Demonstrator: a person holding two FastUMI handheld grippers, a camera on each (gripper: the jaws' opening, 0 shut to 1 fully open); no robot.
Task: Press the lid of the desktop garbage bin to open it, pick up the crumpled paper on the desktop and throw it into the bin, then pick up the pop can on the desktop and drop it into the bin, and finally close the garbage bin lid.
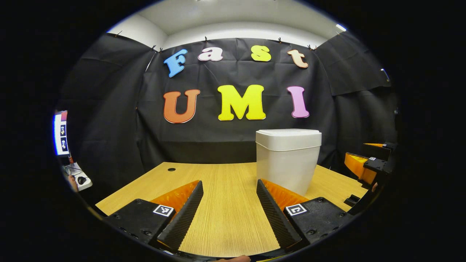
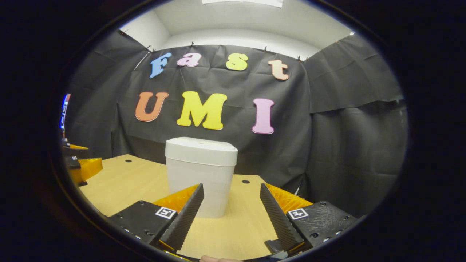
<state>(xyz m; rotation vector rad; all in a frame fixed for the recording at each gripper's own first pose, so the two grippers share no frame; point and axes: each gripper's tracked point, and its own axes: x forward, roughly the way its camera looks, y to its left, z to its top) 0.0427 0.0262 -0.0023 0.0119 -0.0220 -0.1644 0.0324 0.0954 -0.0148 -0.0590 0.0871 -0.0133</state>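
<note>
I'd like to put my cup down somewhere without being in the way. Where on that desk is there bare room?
Bare wood lies left of the white bin, out to the small round hole near the back edge, and in front between the left gripper fingers. It is tighter around the bin, where the right gripper faces it.

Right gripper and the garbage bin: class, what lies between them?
Bare wooden desktop separates the open right gripper from the garbage bin, in the right gripper view.

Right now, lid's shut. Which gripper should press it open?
Right, probably. In the right gripper view the bin stands nearly straight ahead of the open right gripper, lid closed. From the open left gripper it sits off to one side.
</note>
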